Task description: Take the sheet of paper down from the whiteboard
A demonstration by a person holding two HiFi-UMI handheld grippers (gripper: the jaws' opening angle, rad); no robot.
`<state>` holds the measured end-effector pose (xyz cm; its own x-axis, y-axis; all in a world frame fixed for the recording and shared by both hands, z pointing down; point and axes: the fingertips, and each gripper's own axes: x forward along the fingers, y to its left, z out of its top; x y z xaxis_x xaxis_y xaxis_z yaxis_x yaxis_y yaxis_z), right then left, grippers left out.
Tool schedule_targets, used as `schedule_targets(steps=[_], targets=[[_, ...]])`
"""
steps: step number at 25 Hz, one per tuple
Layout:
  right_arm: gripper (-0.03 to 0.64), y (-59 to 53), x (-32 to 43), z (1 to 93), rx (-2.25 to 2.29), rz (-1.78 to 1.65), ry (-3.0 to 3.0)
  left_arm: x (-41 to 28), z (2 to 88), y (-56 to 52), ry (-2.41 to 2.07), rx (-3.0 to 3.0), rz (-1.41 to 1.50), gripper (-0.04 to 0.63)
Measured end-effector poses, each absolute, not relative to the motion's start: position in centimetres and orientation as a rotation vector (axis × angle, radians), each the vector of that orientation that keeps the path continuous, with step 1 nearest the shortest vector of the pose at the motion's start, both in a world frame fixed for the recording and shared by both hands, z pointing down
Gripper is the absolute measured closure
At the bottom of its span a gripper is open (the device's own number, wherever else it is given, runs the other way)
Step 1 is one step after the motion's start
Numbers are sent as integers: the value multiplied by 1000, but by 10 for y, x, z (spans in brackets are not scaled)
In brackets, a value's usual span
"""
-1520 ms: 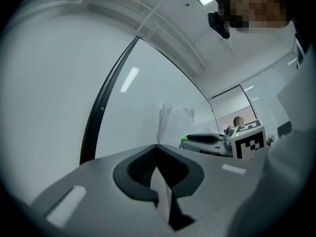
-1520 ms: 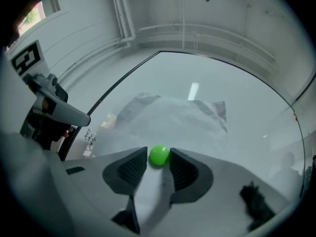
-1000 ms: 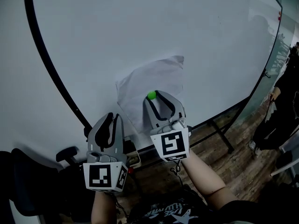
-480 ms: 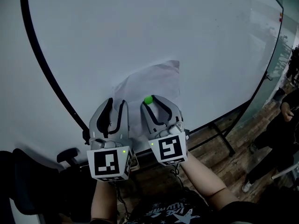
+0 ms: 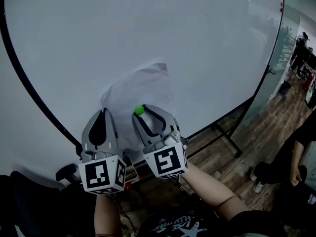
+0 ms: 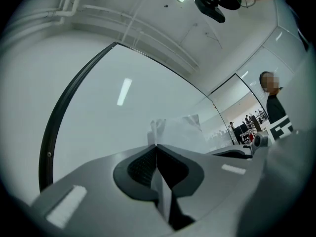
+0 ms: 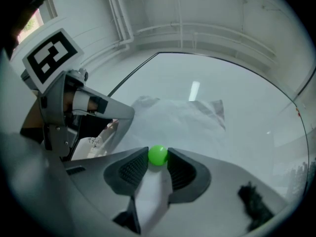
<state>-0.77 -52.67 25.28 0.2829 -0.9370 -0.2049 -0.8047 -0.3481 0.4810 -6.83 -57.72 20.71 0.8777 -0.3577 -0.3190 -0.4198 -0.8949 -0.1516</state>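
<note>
A crumpled white sheet of paper (image 5: 138, 89) hangs low on the whiteboard (image 5: 148, 28). A round green magnet (image 5: 139, 110) sits on the sheet's lower part, and my right gripper (image 5: 141, 112) is shut on it; the right gripper view shows the green magnet (image 7: 158, 154) pinched between the tips. My left gripper (image 5: 102, 114) is at the sheet's lower left edge with its jaws together. In the left gripper view a thin strip of the paper (image 6: 163, 191) runs between the shut pads, and the rest of the sheet (image 6: 180, 128) lies against the board beyond.
The whiteboard's black frame (image 5: 29, 90) curves down the left, and its stand legs (image 5: 224, 138) rest on the wooden floor. A person in dark clothes (image 5: 296, 157) stands at the right. Dark chair parts (image 5: 64, 174) sit at the lower left.
My left gripper rose to the paper's lower left edge, spread its jaws, then shut on the sheet. The right gripper kept hold of the green magnet.
</note>
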Motion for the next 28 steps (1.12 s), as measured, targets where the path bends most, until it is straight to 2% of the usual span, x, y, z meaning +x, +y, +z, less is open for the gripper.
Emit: schedule_targets(steps=[10, 28], targets=[[483, -468, -19, 264, 2373, -610, -1517, -75, 215, -545, 449, -2892, 414, 588], [483, -312, -41, 297, 2379, -501, -1567, -130, 295, -437, 618, -2985, 175, 587]])
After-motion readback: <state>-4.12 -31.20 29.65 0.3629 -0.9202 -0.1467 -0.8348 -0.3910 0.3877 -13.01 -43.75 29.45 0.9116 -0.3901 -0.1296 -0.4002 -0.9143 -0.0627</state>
